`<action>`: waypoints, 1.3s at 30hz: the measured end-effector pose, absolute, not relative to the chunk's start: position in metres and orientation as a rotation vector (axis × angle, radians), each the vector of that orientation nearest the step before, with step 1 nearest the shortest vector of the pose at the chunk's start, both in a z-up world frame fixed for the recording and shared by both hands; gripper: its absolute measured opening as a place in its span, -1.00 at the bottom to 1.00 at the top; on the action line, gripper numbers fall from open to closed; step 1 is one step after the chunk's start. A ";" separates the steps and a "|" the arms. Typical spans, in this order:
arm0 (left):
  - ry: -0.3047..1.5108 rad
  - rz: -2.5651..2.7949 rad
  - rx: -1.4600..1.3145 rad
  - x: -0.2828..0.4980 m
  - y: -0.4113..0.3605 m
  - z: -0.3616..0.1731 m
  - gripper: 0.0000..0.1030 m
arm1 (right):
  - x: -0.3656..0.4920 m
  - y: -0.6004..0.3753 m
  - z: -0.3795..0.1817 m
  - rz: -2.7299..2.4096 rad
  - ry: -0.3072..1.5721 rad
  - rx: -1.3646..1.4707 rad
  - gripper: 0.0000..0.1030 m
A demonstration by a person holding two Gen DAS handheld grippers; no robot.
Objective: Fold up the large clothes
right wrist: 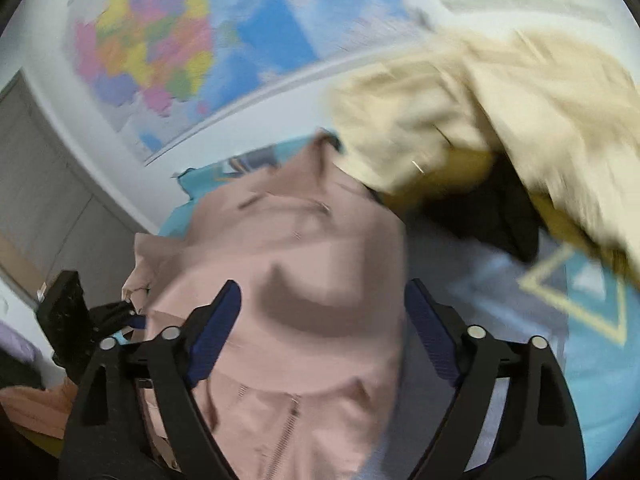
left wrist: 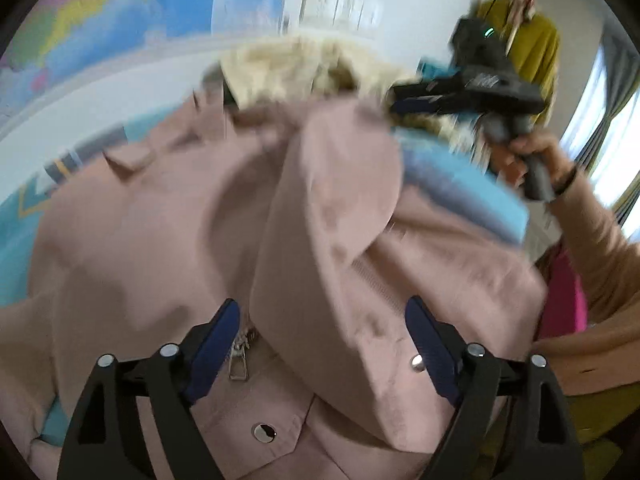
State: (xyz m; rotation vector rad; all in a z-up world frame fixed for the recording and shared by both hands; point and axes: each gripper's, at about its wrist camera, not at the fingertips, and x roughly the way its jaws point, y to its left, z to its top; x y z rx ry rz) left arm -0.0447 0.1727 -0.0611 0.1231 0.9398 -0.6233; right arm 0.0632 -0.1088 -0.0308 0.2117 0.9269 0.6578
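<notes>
Left wrist view, jacket: the pink jacket (left wrist: 168,216) lies spread on the blue patterned bedding (left wrist: 12,248), with its zipper pull (left wrist: 240,356) and snap buttons near the camera; one flap is folded up in the middle.
Left wrist view, tongs: the left gripper (left wrist: 324,320) has its jaws wide apart above the cloth and holds nothing.
Left wrist view, other hand: the right gripper (left wrist: 404,100) is near the cream fleece garment (left wrist: 304,68); the blur hides its jaws here.
Right wrist view, tongs: the right gripper (right wrist: 324,308) is wide open and empty over the jacket.
Right wrist view, risk: the cream garment overlaps the jacket collar, so a grasp there may take both cloths.
Right wrist view, second risk: the picture is blurred, so a pinch could take only one layer and the fold may open.
</notes>
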 end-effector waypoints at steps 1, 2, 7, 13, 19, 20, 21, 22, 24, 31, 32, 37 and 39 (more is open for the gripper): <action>0.983 -0.604 0.123 -0.038 0.173 -0.070 -0.05 | 0.064 -0.113 -0.040 0.644 0.936 0.217 0.68; 1.046 -0.583 0.116 -0.028 0.176 -0.082 -0.55 | 0.067 -0.117 -0.052 0.639 0.956 0.242 0.72; 1.016 -0.514 0.016 -0.001 0.223 -0.065 -0.94 | 0.076 -0.115 -0.081 0.687 0.988 0.292 0.72; 0.996 -0.341 -0.013 0.035 0.271 -0.033 -0.69 | 0.093 -0.087 -0.091 0.752 1.002 0.296 0.71; 1.006 -0.270 0.011 0.042 0.287 -0.034 -0.11 | 0.108 -0.094 -0.095 0.760 1.046 0.374 -0.81; 0.991 -0.275 0.009 0.036 0.292 -0.033 0.11 | 0.110 -0.106 -0.091 0.729 1.031 0.397 -0.86; 0.978 -0.281 0.005 0.034 0.296 -0.033 0.16 | 0.111 -0.113 -0.089 0.716 1.024 0.415 -0.87; 0.966 -0.284 0.007 0.029 0.300 -0.032 0.20 | 0.113 -0.123 -0.088 0.702 1.022 0.435 -0.87; 0.967 -0.292 0.017 0.025 0.296 -0.038 0.37 | 0.115 -0.131 -0.089 0.661 1.037 0.424 -0.87; 1.048 -0.314 0.110 0.023 0.278 -0.074 0.53 | 0.104 -0.127 -0.084 0.597 1.017 0.352 0.20; 1.056 -0.307 0.115 0.025 0.278 -0.078 0.24 | 0.099 -0.125 -0.077 0.587 0.992 0.330 0.19; 1.021 -0.262 0.070 0.041 0.287 -0.076 -0.89 | 0.074 -0.118 -0.039 0.521 0.845 0.232 0.19; 0.965 -0.229 0.057 0.044 0.294 -0.059 -0.91 | 0.059 -0.104 -0.019 0.534 0.771 0.154 0.19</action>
